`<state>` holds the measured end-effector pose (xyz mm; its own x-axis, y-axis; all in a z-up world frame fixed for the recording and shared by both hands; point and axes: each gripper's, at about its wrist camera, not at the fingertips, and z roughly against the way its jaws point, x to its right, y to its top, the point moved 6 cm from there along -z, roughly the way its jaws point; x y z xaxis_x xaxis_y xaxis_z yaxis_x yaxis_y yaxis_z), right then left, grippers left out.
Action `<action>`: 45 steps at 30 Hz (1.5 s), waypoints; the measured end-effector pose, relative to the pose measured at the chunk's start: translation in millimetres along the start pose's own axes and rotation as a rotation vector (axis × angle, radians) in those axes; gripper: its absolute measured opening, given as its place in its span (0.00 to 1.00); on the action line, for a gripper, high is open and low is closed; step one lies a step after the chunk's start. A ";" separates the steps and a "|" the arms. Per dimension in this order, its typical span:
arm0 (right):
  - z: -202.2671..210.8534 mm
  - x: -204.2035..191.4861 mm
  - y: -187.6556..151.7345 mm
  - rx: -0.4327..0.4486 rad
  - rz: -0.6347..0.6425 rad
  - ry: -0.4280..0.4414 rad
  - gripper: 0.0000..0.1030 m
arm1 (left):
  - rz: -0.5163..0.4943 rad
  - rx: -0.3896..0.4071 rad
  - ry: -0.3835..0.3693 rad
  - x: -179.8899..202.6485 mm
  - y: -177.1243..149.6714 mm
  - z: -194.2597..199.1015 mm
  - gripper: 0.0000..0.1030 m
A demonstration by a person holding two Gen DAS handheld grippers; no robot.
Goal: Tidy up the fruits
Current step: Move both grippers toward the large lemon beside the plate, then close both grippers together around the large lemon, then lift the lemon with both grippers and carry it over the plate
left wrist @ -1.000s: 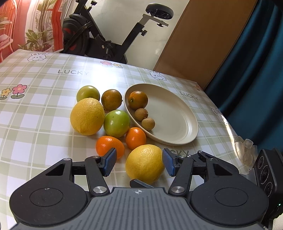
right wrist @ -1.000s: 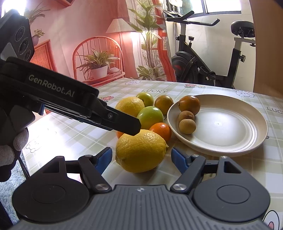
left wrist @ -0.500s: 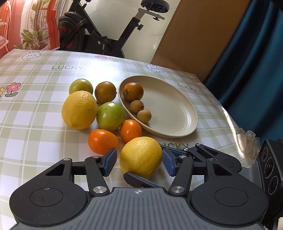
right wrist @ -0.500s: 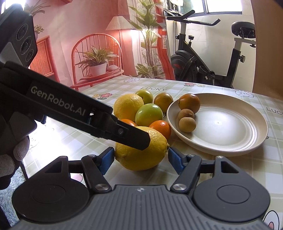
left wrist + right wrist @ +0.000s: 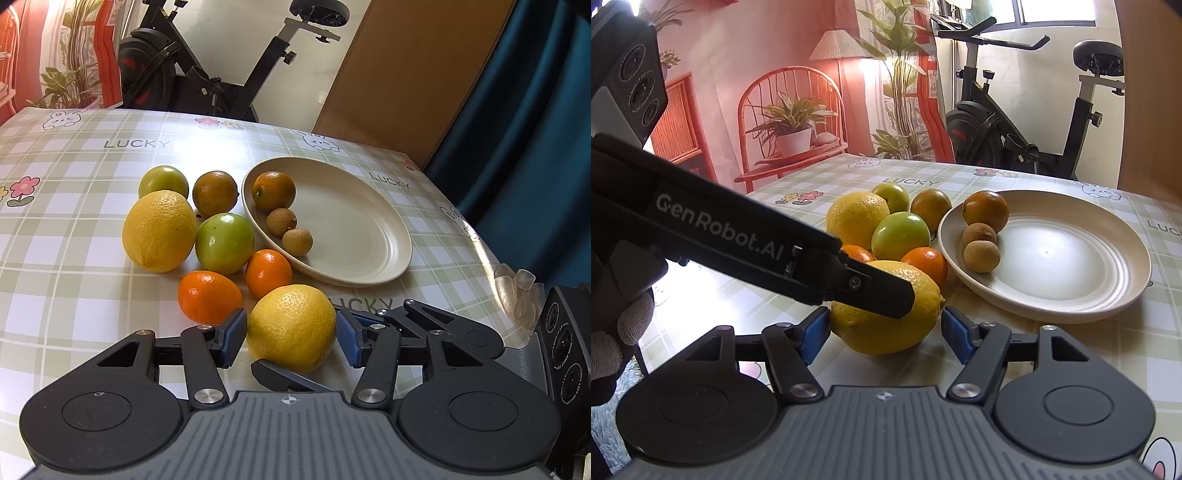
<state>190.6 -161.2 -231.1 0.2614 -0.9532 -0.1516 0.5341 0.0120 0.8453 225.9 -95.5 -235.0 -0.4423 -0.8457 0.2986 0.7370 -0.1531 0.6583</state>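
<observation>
Between both grippers' blue pads on the bench, the near lemon (image 5: 291, 326) lies crosswise; left gripper (image 5: 291, 332) and right gripper (image 5: 884, 328) closing, neither yet clamped.

You have one near lemon (image 5: 291, 326) on the checked cloth, a second lemon (image 5: 159, 230) farther back, two green fruits (image 5: 224, 242), two small oranges (image 5: 209, 295) and a dull orange (image 5: 215, 193) clustered just left of the plate (image 5: 373, 236). On the cream oval plate lie one dark orange (image 5: 273, 191) and two brown longans (image 5: 297, 242), touching along its left rim.
</observation>
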 end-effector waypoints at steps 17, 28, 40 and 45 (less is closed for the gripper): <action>1.9 0.9 -0.6 0.001 -0.009 0.003 0.64 | -0.033 0.005 0.026 7.2 -1.3 -0.2 0.53; 9.2 4.1 4.2 0.018 -0.027 -0.017 0.64 | -0.073 0.021 0.019 15.1 3.7 8.5 0.50; 28.1 26.1 27.7 0.050 -0.096 -0.070 0.64 | -0.170 0.057 -0.015 45.8 36.9 5.8 0.50; 33.3 47.0 46.6 0.060 -0.126 -0.093 0.64 | -0.187 0.078 -0.032 60.0 63.4 -3.6 0.50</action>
<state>201.0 -215.5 -181.7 0.1185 -0.9700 -0.2124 0.5081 -0.1245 0.8522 247.9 -157.8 -177.9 -0.5846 -0.7895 0.1867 0.5990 -0.2649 0.7556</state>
